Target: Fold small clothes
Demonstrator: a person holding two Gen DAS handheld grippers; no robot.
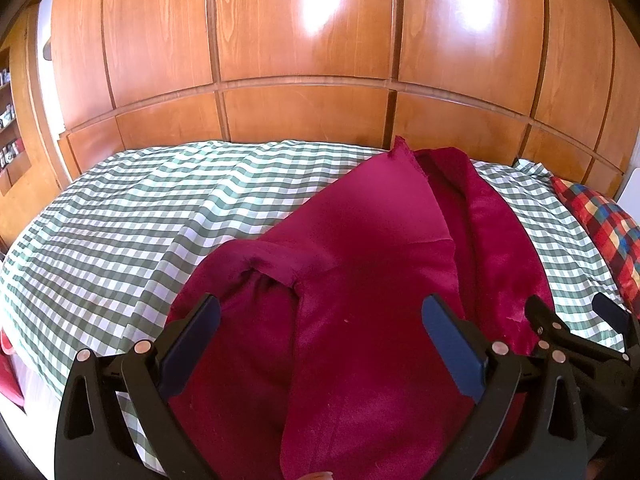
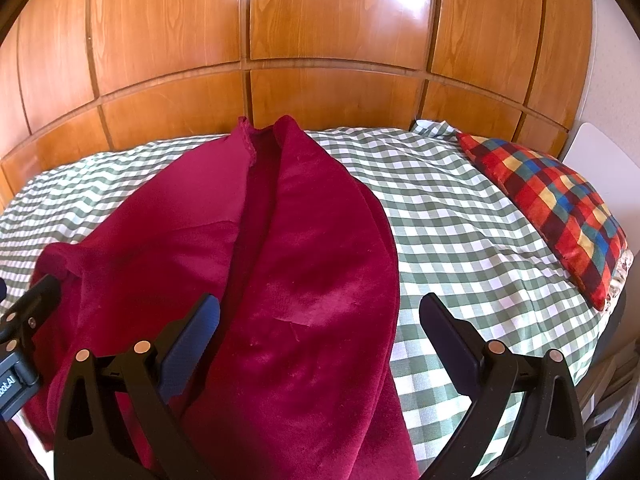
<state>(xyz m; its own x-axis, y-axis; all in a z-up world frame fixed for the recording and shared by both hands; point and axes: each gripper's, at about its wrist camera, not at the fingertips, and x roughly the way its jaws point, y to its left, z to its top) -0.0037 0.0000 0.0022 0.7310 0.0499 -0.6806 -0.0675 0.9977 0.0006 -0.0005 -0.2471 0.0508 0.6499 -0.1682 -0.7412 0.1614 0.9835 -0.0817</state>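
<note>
— Where is the crimson garment [image 1: 360,280]?
— Spread lengthwise on the checked bed [image 1: 120,220], running away toward the wooden headboard [image 1: 304,116]; one side panel already turned over the middle, plaid cushion [image 2: 552,204] well apart at the right.
— And each gripper?
— Left gripper [image 1: 320,344] spread wide, empty, poised over the near end. Right gripper [image 2: 320,340] likewise wide, empty, straddling the garment's right edge.
— Step in hand?
— Probably mid-fold: lengthwise fold begun, nothing grasped.
— Next move?
— Likely lowering, pinching the near hem at two points, then carrying it toward the far end, keeping edges aligned.
</note>
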